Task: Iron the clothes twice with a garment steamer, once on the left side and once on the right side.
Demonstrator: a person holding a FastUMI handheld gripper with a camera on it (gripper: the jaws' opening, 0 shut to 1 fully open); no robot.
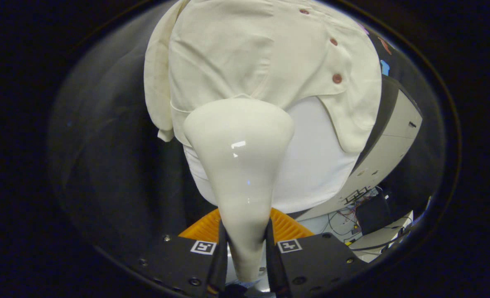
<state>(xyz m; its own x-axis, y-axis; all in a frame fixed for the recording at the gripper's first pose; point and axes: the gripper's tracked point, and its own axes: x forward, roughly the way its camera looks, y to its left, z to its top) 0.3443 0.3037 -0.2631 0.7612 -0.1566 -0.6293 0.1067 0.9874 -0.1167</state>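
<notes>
One steamer (238, 165), one shirt (245, 54), three buttons (336, 78).

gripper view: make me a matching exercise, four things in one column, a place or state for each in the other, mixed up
Things:
1. garment steamer
2. cream shirt
3. orange ribbed object
4. shirt buttons

Places or states:
A. low down, behind the steamer's handle
B. clamped between the fingers of the gripper
C. hanging just beyond the steamer's head
D. dark red, in a row down the shirt's edge

Pairs: 1-B, 2-C, 3-A, 4-D

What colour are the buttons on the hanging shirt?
Reddish-brown buttons on the cream shirt, clearest in the gripper view.
</notes>
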